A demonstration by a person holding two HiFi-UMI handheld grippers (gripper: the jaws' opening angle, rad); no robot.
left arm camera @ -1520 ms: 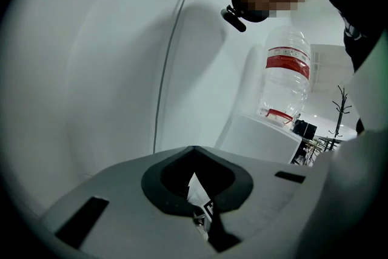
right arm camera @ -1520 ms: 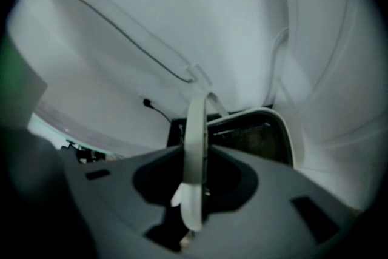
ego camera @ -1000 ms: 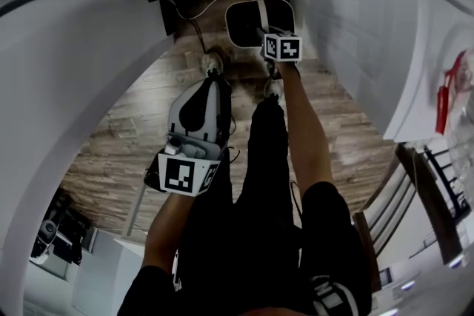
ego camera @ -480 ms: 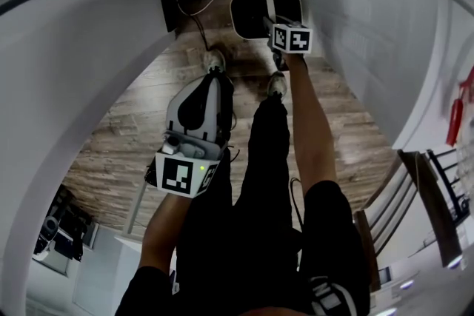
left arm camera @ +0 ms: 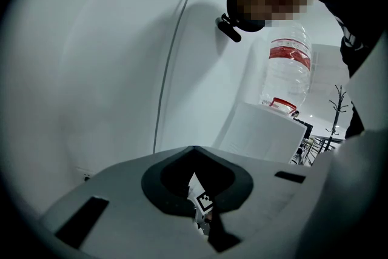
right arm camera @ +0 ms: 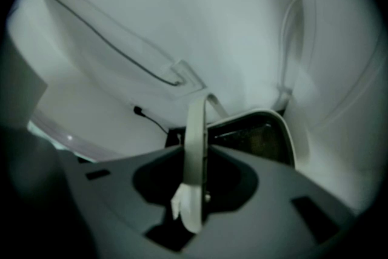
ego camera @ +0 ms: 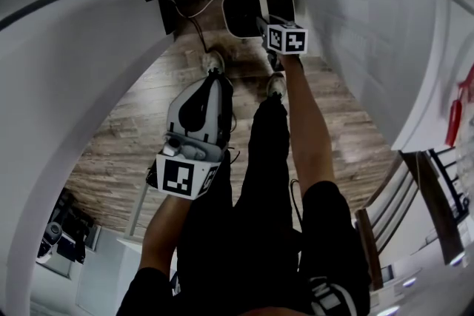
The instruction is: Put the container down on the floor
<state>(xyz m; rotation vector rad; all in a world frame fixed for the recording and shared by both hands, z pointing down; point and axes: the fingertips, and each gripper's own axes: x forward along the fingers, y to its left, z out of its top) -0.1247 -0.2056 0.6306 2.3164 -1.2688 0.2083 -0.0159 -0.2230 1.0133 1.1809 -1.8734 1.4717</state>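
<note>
The container (ego camera: pixel 248 11) is a white-rimmed bin with a dark inside, seen from above at the far end of the wooden floor by the wall. My right gripper (ego camera: pixel 266 24) is stretched down toward it, shut on its white strap handle (right arm camera: pixel 195 130), which runs up between the jaws. The bin's rim (right arm camera: pixel 285 130) shows just beyond the jaws. Whether the bin touches the floor I cannot tell. My left gripper (ego camera: pixel 196 111) is held closer to the body, jaws together with nothing in them, pointing up and away from the container.
A wood plank floor (ego camera: pixel 148 122) lies between white walls. A black cable (ego camera: pixel 194 26) and a dark panel (ego camera: pixel 169 11) sit at the far wall. The person's shoes (ego camera: pixel 213 61) stand near the bin. A chair (ego camera: pixel 415 189) is at the right. A water bottle (left arm camera: pixel 288 67) stands on a white cabinet.
The right gripper and the container drifted slightly away and to the right, then back a little left. The left gripper stayed put.
</note>
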